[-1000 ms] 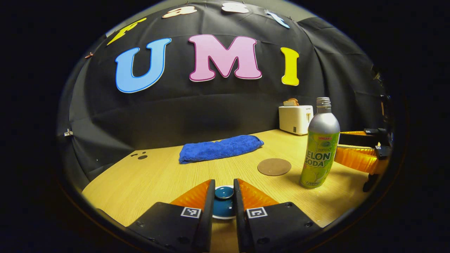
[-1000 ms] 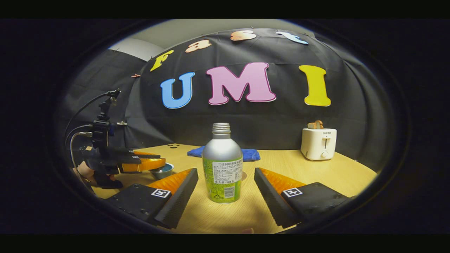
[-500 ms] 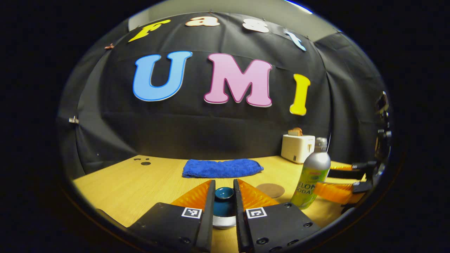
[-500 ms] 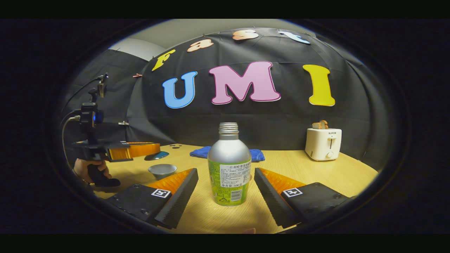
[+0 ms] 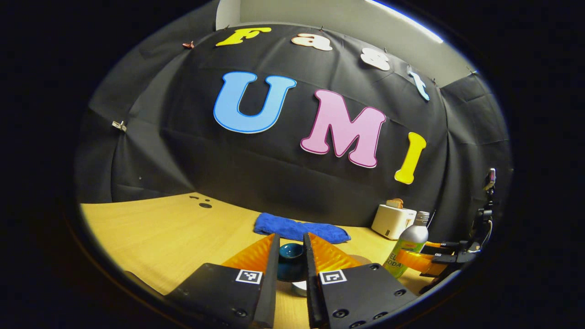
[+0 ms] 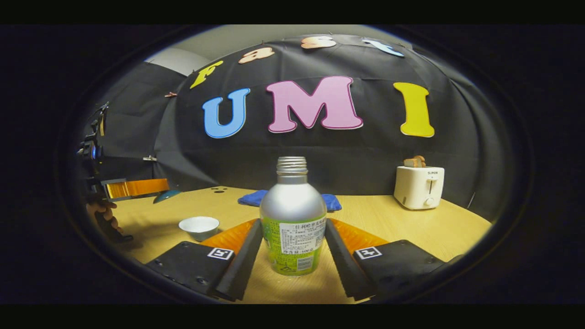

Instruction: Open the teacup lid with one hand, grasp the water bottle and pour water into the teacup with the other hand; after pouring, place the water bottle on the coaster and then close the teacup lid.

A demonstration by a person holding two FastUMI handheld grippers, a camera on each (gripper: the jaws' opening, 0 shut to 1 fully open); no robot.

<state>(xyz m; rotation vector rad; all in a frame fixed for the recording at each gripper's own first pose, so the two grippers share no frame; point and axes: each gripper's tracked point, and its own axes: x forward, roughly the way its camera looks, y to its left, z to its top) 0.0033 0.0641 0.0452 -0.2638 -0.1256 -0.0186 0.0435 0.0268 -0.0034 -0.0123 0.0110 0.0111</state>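
left hand-held gripper (image 5: 291, 256): clamped on lid (image 5: 291, 262), raised off the cup (image 6: 199, 226) and left of it | right hand-held gripper (image 6: 292, 242): fingers against both sides of bottle (image 6: 292, 218), which stands upright on tabletop (image 6: 388, 224), right of cup | cup: uncovered | towel (image 6: 263, 197), toaster (image 6: 418, 187): behind bottle

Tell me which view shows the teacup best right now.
Right gripper view: the teacup stands open on the table, whole and unobstructed, lid lifted clear by the left tool. In the left gripper view just a sliver of the cup's rim shows low between that tool's fingers.
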